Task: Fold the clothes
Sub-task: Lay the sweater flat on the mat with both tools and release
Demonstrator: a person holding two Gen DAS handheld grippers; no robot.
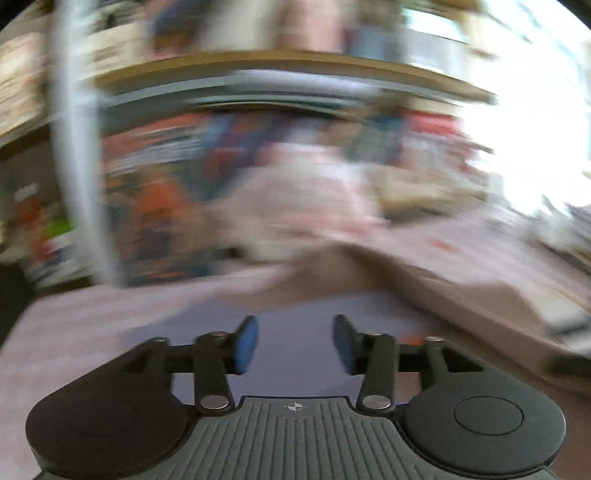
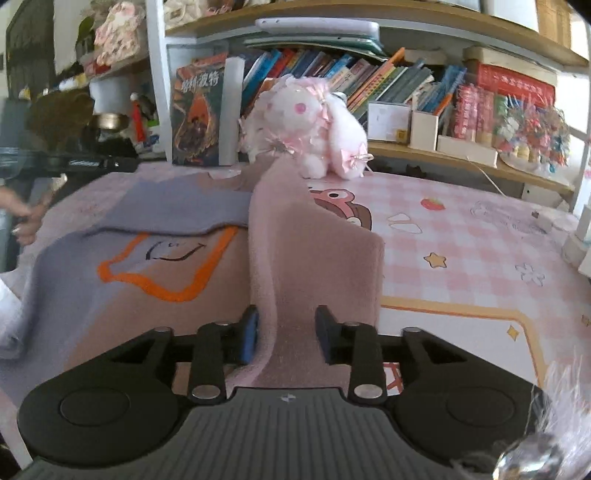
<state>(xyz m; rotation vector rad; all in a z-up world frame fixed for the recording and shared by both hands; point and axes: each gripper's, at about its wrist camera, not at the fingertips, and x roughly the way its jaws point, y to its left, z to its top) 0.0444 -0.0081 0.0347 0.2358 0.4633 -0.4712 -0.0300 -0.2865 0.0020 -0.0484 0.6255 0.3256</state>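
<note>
Writing: Chinese title on the dark book (image 2: 197, 114), upper left, illegible here.
Surface: pink checked cartoon tabletop (image 2: 461, 236); bookshelf (image 2: 369, 92) behind.
Garment: pink-lilac sweater (image 2: 177, 258) centre-left, sleeve (image 2: 314, 258) raised.
Right tongs (image 2: 286, 334): half-open, around sleeve, grip uncertain.
Left tongs (image 1: 295, 345): half-open, empty.

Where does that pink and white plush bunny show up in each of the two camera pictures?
Left wrist view: heavily blurred; a pale pink-white smear at centre, likely the plush bunny, below the bookshelf.
Right wrist view: sharp, upper centre, the bunny sits at the back of the table by the books.
Shared landmark: the long wooden shelf across the top of both pictures.
</note>
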